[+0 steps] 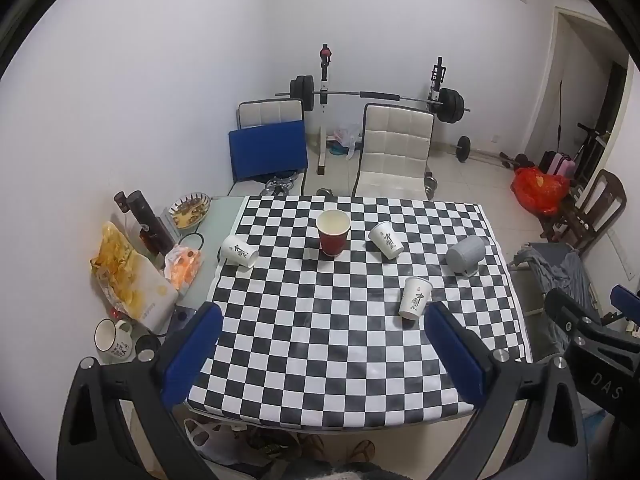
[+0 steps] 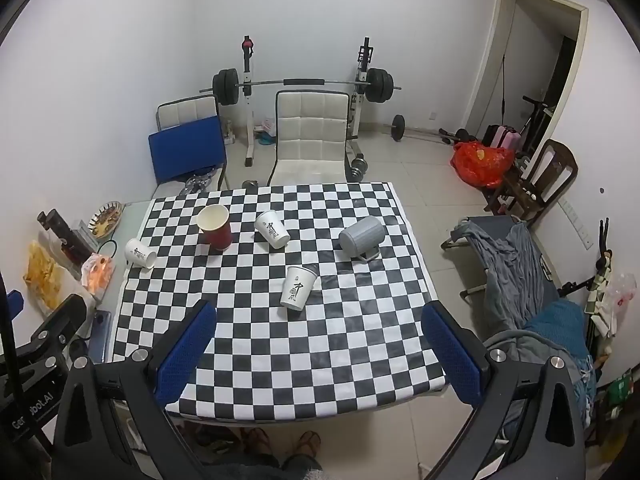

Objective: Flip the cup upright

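On the checkered table (image 1: 344, 344) (image 2: 280, 352) a red paper cup (image 1: 333, 233) (image 2: 215, 227) stands upright. Three white paper cups lie on their sides: one at the left edge (image 1: 239, 251) (image 2: 140, 253), one in the middle (image 1: 386, 239) (image 2: 272, 229), one nearest me (image 1: 415, 298) (image 2: 298, 288). A grey ribbed mug (image 1: 466, 256) (image 2: 361, 237) lies on its side at the right. My left gripper (image 1: 324, 354) and right gripper (image 2: 320, 356) are both open and empty, held above the table's near edge, well short of the cups.
Snack bags (image 1: 128, 276), a dark bottle (image 1: 146, 220), a bowl (image 1: 190, 210) and a white mug (image 1: 112, 334) crowd the table's left strip. Two chairs (image 1: 394, 152) and a barbell rack (image 1: 380, 96) stand behind. A cot with clothes (image 2: 516, 264) is at the right.
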`<state>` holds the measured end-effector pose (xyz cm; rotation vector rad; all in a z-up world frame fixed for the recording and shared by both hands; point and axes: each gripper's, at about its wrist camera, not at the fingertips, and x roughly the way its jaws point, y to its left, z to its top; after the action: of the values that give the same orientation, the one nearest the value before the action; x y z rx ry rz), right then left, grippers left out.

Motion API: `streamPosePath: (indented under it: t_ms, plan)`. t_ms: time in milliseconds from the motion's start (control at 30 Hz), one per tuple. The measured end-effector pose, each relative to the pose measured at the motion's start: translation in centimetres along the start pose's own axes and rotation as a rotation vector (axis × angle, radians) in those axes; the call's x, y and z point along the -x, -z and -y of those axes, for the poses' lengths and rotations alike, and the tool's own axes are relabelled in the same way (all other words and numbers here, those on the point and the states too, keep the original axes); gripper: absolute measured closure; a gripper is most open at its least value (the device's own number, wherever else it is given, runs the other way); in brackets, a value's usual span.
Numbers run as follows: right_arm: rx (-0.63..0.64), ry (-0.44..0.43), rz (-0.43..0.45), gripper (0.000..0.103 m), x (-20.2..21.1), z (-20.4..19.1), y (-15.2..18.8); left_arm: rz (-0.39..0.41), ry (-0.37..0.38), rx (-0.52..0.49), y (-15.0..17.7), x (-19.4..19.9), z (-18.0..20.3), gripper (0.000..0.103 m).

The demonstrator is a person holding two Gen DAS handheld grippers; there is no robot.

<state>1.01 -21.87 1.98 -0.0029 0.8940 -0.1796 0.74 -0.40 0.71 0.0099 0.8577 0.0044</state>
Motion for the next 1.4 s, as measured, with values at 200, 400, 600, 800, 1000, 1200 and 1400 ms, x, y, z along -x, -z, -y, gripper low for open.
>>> streamPosePath:
  t_ms: [200, 400, 600, 800, 1000, 1200, 1400]
  plan:
    - [0.002, 0.001, 0.000, 0.000, 0.0, 0.0, -0.1, 0.003, 0.003, 0.002, -0.4, 0.1, 0.0, 0.000]
    - [0.000, -0.001, 0.003, 0.000, -0.1, 0.1, 0.2, 0.004, 0.007, 0.001, -0.6, 0.1, 0.0, 0.000]
    - [-0.006, -0.003, 0.011, 0.000, -0.2, -0.3, -0.2, 0.008, 0.012, 0.000, -2.3, 0.4, -0.1, 0.000]
    - [-0.008, 0.000, 0.014, 0.000, 0.4, -1.0, -2.2, 0.009, 0.014, -0.002, -3.0, 0.4, 0.1, 0.000]
    - [-0.012, -0.002, 0.016, 0.000, 0.3, -0.9, -2.2, 0.013, 0.014, 0.000, -2.8, 0.6, 0.2, 0.000]
    - [-0.012, -0.002, 0.019, 0.000, 0.4, -0.9, -2.4, 0.018, 0.011, -0.003, -3.3, 0.6, 0.6, 0.000]
    - [-0.013, -0.002, 0.021, 0.000, 0.4, -1.0, -2.5, 0.021, 0.013, 0.000, -3.2, 0.7, 0.5, 0.000]
